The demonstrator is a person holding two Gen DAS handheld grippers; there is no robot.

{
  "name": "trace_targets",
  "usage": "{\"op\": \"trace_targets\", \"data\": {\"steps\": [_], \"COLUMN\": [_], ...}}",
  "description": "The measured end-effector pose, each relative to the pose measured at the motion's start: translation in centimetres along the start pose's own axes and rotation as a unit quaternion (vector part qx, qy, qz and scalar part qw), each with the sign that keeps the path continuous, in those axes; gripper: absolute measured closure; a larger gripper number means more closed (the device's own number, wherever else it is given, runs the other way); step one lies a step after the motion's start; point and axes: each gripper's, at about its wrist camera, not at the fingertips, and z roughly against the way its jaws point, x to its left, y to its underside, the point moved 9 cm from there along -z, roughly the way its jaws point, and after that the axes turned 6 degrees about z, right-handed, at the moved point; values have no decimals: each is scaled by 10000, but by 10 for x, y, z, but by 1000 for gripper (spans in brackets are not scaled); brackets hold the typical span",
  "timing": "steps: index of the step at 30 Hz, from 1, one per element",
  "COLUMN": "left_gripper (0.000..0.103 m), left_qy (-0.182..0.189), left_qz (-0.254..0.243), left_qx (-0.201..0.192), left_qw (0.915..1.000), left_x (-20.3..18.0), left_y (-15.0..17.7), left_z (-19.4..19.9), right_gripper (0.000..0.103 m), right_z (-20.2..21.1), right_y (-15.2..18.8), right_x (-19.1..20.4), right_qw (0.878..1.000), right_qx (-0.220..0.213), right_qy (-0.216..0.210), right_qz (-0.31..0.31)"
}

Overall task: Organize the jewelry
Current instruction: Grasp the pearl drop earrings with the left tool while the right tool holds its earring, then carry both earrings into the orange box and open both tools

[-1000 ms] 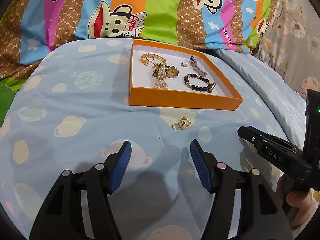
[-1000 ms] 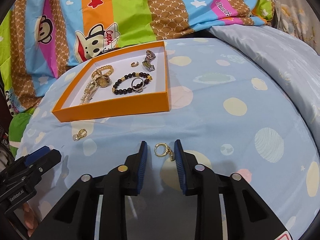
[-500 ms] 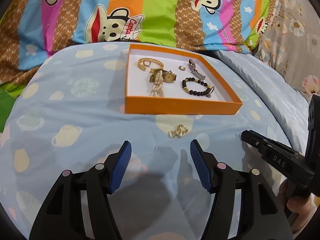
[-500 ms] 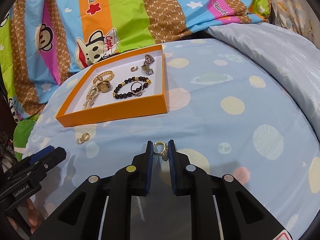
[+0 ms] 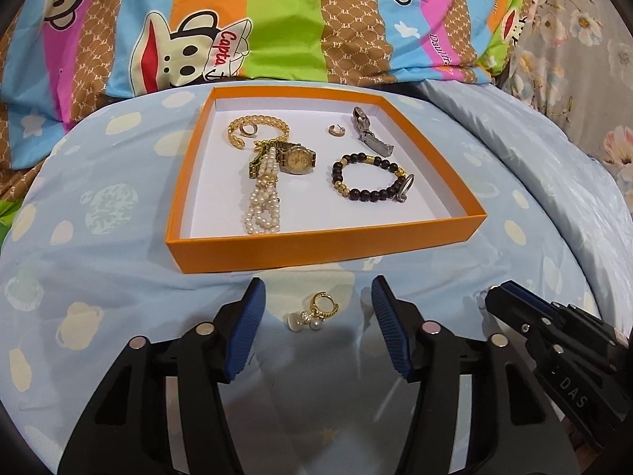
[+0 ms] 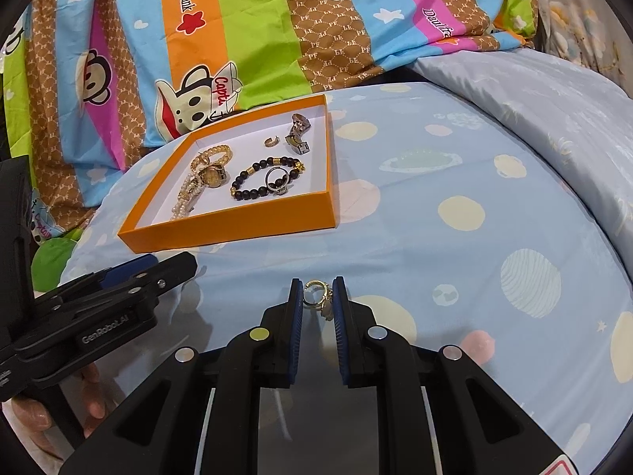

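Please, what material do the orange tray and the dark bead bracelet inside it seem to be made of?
Orange tray: probably cardboard with a matte finish; thin straight walls, flat orange outside, plain white inside. Dark bead bracelet: round dark brown or black beads, perhaps wood or stone, slightly glossy, with small gold-coloured spacers that look metallic.

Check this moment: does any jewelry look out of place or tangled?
Two earrings are outside the orange box: a pearl earring lies on the bedsheet between the left gripper's closing jaws, untouched; a gold hoop earring is pinched in the right gripper. Inside, the pearl bracelet overlaps the gold watch.
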Motion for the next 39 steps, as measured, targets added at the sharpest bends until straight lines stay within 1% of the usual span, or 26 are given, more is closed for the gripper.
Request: {"op": "trace_targets", "data": {"steps": [2,4,6,8,9,11,14,21,25,28,32,36,39], "left_gripper": [57,57,61,73,75,86,92,92,92,92,92,92,92], "left_qy": [-32,-26,-7,10,36,87,123,160,280,349,333,263,212], "left_qz": [-52,-56,-36,-15,-9,-8,-27,-119,-80,-15,43,63,83], "left_qx": [17,23,23,24,26,35,30,-157,-180,-262,-479,-778,-953], "left_qw": [10000,10000,10000,10000,10000,10000,9999,9997,9994,9990,9983,9966,9952], "left_x": [-1,-1,-1,0,0,-1,-3,-6,-8,-7,-2,5,7], "left_y": [1,1,1,1,1,1,2,3,5,-1,-21,-53,-75], "left_z": [-1,-1,-1,-1,-1,-1,1,13,24,35,49,60,60], "right_gripper": [89,89,89,89,89,89,89,89,89,89,89,89,89], "right_z": [-1,-1,-1,-1,-1,0,1,6,11,16,22,22,14], "right_y": [0,0,0,0,0,0,-1,-1,-2,-9,-28,-56,-75], "right_x": [0,0,0,1,1,1,2,5,10,13,18,25,31], "right_qw": [10000,10000,10000,10000,10000,10000,10000,9999,9998,9995,9988,9975,9966], "right_qx": [11,16,4,-11,-21,-39,-72,-128,-163,-229,-365,-514,-592], "right_qy": [-12,-17,-14,-15,-17,-20,-14,-46,-116,-161,-217,-308,-368], "right_qz": [-10,-10,-9,-6,-4,4,28,69,100,146,247,367,428]}}
